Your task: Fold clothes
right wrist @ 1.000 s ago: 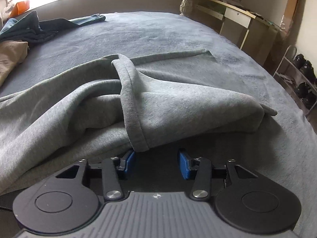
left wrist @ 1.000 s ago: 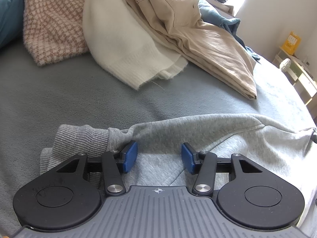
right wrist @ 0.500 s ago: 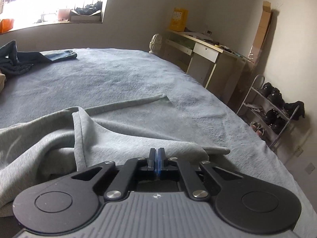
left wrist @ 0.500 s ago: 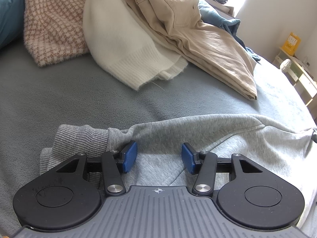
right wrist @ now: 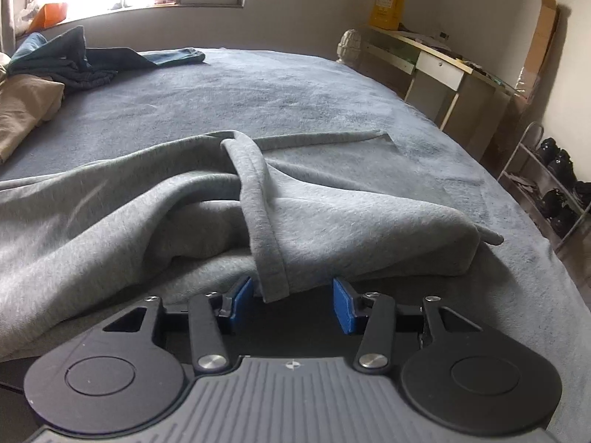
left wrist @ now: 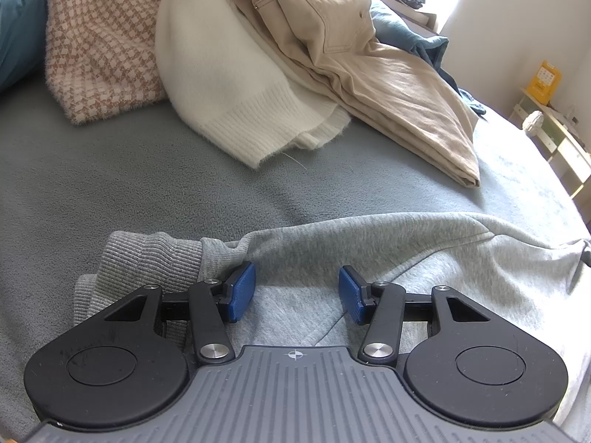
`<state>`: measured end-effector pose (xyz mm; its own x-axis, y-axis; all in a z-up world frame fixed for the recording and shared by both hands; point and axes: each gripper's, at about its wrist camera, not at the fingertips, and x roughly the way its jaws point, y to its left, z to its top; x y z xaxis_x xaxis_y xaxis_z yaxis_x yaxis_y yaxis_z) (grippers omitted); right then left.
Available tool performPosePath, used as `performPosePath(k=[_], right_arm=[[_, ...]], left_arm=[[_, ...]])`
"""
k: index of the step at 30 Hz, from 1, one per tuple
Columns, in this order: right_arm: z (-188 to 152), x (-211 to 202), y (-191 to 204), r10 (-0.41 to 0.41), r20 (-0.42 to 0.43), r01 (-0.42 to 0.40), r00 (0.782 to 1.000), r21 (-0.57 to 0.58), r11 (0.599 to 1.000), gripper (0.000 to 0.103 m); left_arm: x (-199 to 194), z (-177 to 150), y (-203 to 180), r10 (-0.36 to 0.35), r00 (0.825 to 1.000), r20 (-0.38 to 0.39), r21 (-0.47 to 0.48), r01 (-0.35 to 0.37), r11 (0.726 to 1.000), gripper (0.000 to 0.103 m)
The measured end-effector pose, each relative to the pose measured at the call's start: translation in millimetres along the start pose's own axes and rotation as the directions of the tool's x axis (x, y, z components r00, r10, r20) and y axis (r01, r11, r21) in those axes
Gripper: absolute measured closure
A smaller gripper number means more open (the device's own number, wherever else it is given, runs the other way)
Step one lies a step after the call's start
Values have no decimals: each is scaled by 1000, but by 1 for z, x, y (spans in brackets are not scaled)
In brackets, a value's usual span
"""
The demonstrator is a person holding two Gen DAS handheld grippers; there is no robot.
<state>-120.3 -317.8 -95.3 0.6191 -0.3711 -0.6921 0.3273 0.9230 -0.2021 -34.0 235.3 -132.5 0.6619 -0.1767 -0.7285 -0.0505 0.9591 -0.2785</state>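
Note:
A grey sweatshirt (left wrist: 406, 258) lies spread on the bed. Its ribbed cuff (left wrist: 147, 258) is bunched at the left of the left wrist view. My left gripper (left wrist: 295, 293) hovers open just over the fabric beside that cuff, and its pads pinch nothing. In the right wrist view the sweatshirt (right wrist: 147, 221) is rumpled, with a folded hem band (right wrist: 258, 203) running toward me. My right gripper (right wrist: 291, 299) has its jaws opening. The tip of that band lies between them near the left pad, and neither pad presses on it.
The grey blanket (left wrist: 110, 184) covers the bed. At the far side lie a checked knit (left wrist: 99, 48), a white sweater (left wrist: 221, 85) and beige trousers (left wrist: 369, 66). Dark blue garments (right wrist: 62, 59) sit by the window. A desk (right wrist: 436, 62) and a shoe rack (right wrist: 554, 173) stand beyond the bed's right edge.
Half a second ago the right gripper was shut and pointed higher over the bed; now it is open again, low at the hem band. The left gripper has not moved.

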Motion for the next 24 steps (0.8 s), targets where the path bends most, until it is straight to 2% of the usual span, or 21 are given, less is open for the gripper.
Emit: performPosePath(k=[1,2,3,5,8,14,19,21,24], right_arm=[[-1,1,-3,-9,-1,9,1000,11,1000,58],[-1,2,-6,-15,0,15,1000,25,1000,65],[0,3,-10,-24,2,24,1000,38,999,77],[3,2,-15,-43,19,43,999,42,998,89],[13,-5,-19,-92,78,93,993,-3,996,98],[48,-20,-40,-207,225,221,952,-36,975,100],[79,-11,-50,-243,304,280,921,-83,956,100],[90,-1,-55,-243,318,281,917,-79,956,100],[106,21,-60,-239,305,274,922,-74,959,100]], left_arm=[[0,0,0,-1,1000,0,0,1,1000,52],[0,0,0,-1,1000,0,0,1,1000,52],[0,0,0,-1,1000,1,1,1,1000,52],[0,-1,-1,-1,1000,1,0,1,1000,52],[-1,-1,0,-2,1000,2,0,2,1000,52],[0,-1,-1,-2,1000,3,2,2,1000,52],[-1,-1,-1,-2,1000,1,0,2,1000,52],[-1,-1,-1,-1,1000,2,0,1,1000,52],[-1,-1,-2,1,1000,2,1,-1,1000,52]])
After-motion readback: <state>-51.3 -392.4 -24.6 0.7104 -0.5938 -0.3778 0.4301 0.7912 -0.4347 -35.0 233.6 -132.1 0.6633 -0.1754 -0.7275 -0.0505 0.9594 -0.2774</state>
